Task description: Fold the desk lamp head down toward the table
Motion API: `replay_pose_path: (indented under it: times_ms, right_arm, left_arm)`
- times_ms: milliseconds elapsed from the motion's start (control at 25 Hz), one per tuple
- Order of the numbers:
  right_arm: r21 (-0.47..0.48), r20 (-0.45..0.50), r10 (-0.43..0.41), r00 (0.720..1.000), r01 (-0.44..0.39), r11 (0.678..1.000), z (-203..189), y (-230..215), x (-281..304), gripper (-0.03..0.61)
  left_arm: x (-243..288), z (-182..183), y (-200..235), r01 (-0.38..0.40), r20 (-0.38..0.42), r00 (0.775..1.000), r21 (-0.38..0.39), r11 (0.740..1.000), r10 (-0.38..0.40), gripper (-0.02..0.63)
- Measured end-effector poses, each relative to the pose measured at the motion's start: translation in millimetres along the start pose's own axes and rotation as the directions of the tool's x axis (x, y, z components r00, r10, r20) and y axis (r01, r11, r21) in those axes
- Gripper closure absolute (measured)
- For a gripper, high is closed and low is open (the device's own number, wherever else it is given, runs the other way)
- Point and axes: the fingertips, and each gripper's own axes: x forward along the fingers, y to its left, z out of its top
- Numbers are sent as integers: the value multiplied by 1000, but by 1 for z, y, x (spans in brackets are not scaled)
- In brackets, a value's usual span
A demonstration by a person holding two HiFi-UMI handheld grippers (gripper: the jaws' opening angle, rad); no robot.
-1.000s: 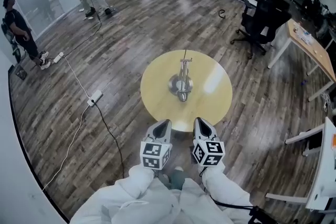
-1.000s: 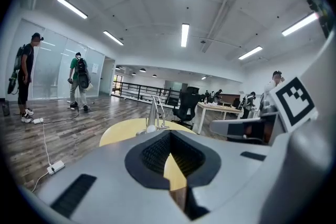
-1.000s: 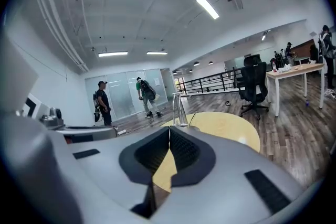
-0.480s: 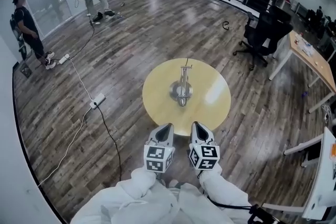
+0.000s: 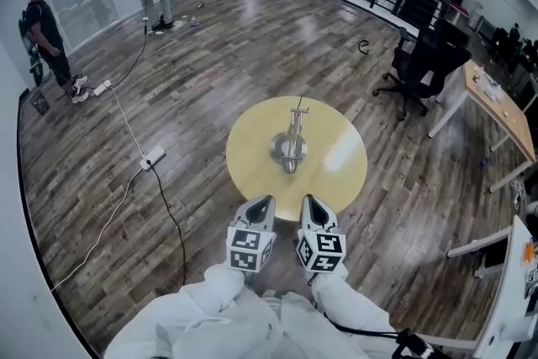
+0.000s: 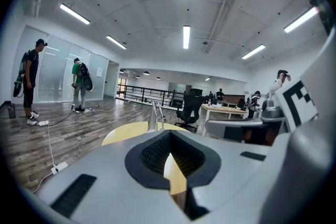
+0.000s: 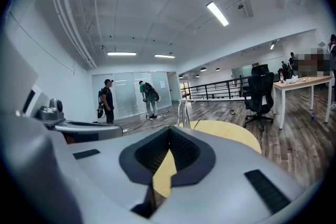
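Observation:
A silver desk lamp (image 5: 290, 143) stands at the middle of a round yellow table (image 5: 336, 181), its arm upright and its cord trailing over the far edge. My left gripper (image 5: 261, 203) and right gripper (image 5: 310, 203) hover side by side just short of the table's near edge, both pointing at the lamp and well apart from it. Each is shut with nothing held. In the left gripper view the lamp (image 6: 155, 117) rises beyond the shut left gripper (image 6: 169, 135). In the right gripper view the lamp (image 7: 182, 113) shows past the shut right gripper (image 7: 169, 131).
A black office chair (image 5: 424, 55) and a wooden desk (image 5: 496, 97) stand at the right. A white desk (image 5: 513, 290) is at the lower right. A power strip (image 5: 153, 155) with cables lies on the wood floor at the left. Two people (image 5: 42, 25) stand far left.
Both grippers have kept their place before the table's near edge, drawing slightly closer together. The head view has shifted a little. The person in green has moved farther off.

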Motion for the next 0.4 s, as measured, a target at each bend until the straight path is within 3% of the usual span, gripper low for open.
replay_pose_path:
  times_ms: [400]
  right_arm:
    - [1,-2,9,1000,-9,1000,0,8,6,565]
  left_arm:
    - [3,-1,5,3,-11,1000,9,1000,-3,615]
